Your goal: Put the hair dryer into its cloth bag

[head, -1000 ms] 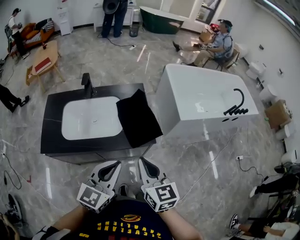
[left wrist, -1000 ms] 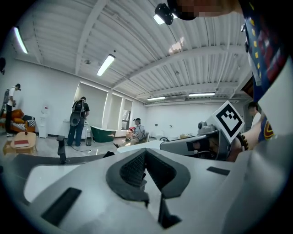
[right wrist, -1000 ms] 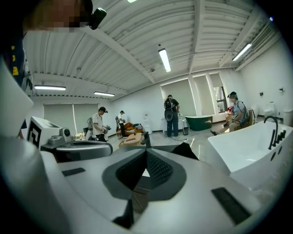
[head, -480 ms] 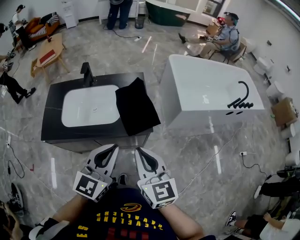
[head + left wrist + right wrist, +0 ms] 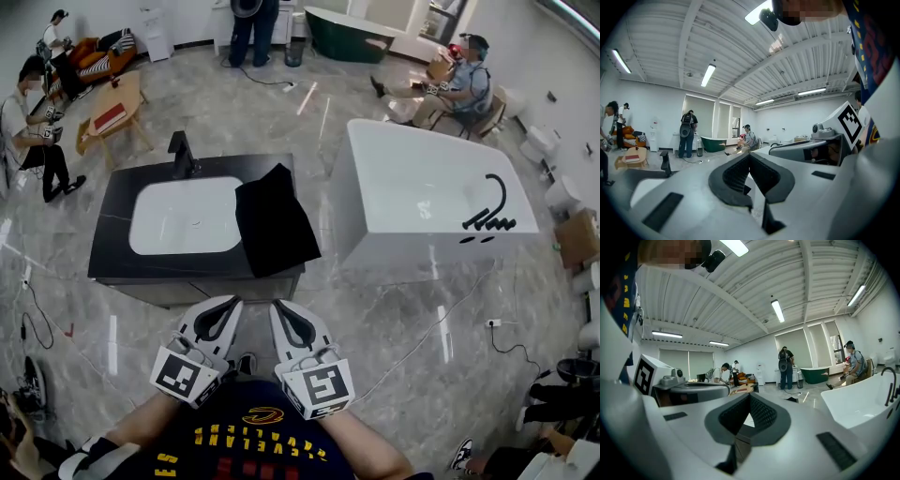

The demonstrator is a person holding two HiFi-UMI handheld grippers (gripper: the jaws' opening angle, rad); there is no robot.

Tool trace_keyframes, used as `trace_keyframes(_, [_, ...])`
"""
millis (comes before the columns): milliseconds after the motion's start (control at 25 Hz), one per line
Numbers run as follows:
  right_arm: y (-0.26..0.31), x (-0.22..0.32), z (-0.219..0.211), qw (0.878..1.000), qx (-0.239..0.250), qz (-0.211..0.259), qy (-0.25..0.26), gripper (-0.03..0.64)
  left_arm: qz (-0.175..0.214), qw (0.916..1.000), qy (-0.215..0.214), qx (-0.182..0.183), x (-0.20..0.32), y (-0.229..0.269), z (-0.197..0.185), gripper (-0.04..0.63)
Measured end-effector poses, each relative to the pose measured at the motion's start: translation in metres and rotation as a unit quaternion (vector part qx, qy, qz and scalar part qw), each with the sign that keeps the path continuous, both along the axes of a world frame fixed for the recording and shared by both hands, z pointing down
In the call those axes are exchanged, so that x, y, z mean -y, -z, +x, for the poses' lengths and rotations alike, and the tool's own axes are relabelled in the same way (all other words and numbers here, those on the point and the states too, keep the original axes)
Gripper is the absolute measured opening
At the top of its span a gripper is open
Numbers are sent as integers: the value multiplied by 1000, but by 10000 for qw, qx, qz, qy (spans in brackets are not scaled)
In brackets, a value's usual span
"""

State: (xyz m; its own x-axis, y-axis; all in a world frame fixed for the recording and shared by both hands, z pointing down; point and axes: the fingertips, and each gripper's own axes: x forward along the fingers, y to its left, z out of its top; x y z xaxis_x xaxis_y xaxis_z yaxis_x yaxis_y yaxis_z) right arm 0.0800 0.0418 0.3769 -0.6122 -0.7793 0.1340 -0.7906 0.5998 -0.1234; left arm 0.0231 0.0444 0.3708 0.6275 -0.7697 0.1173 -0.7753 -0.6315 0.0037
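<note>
A black cloth bag [image 5: 272,220] lies flat on the dark vanity counter [image 5: 117,267], right of the white basin [image 5: 183,216], with one corner hanging over the front edge. No hair dryer shows in any view. My left gripper [image 5: 232,303] and right gripper [image 5: 277,307] are side by side close to my body, short of the vanity's front and apart from the bag. Both point roughly level toward the vanity. The left gripper view has its jaws [image 5: 750,157] pressed together with nothing between them. The right gripper view [image 5: 750,397] shows the same.
A black faucet [image 5: 181,155] stands behind the basin. A white bathtub [image 5: 422,197] with a black tap sits right of the vanity. A cable [image 5: 431,319] runs across the marble floor. Several people stand or sit around the room's edges.
Both grippers have risen a little and edged toward the vanity, still shut and empty. The head view has shifted, bringing a standing person into sight at the left.
</note>
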Motion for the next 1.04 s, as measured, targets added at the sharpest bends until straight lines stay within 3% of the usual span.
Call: trace_keyframes(1040, [-10,0,9,9997,63,-173,162,8,-186,9991,300,218,5,3,6,3])
